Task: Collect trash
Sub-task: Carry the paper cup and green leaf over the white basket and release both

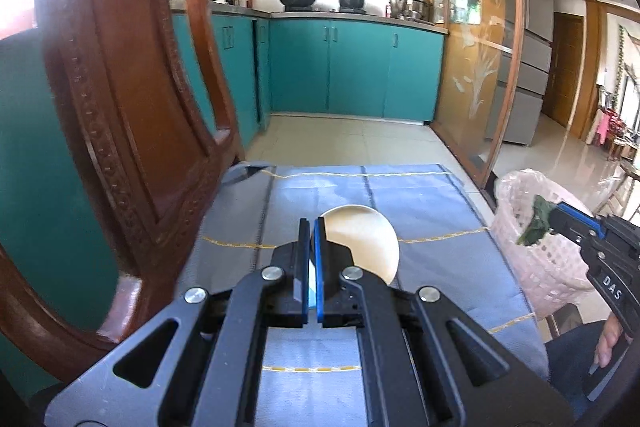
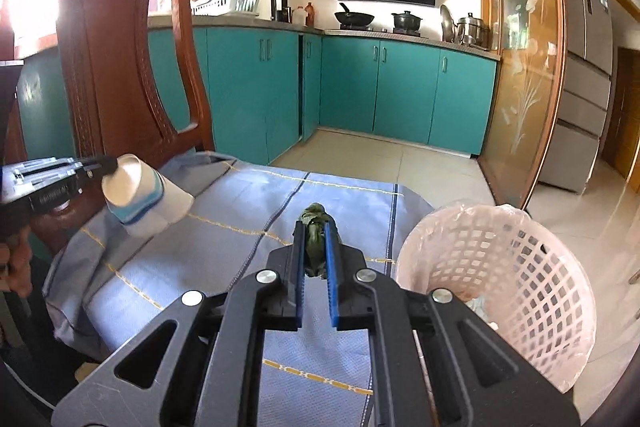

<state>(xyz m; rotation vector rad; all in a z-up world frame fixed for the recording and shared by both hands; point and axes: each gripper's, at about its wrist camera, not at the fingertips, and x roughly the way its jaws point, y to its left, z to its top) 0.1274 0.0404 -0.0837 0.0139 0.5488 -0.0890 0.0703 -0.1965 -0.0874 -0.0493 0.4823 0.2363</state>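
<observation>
My left gripper (image 1: 311, 227) is shut on the rim of a white paper cup (image 1: 360, 243) with a blue band and holds it above the blue tablecloth; it also shows in the right wrist view (image 2: 140, 195), held by the left gripper (image 2: 110, 163). My right gripper (image 2: 314, 227) is shut on a crumpled dark green scrap (image 2: 316, 243). In the left wrist view the right gripper (image 1: 554, 215) holds the green scrap (image 1: 534, 227) over the pink basket's rim.
A pink plastic waste basket (image 2: 520, 267) with a liner stands off the table's right edge; it also shows in the left wrist view (image 1: 536, 259). The blue tablecloth (image 2: 224, 235) covers the table. A carved wooden chair (image 1: 120, 87) stands close on the left. Teal kitchen cabinets (image 2: 400, 95) lie behind.
</observation>
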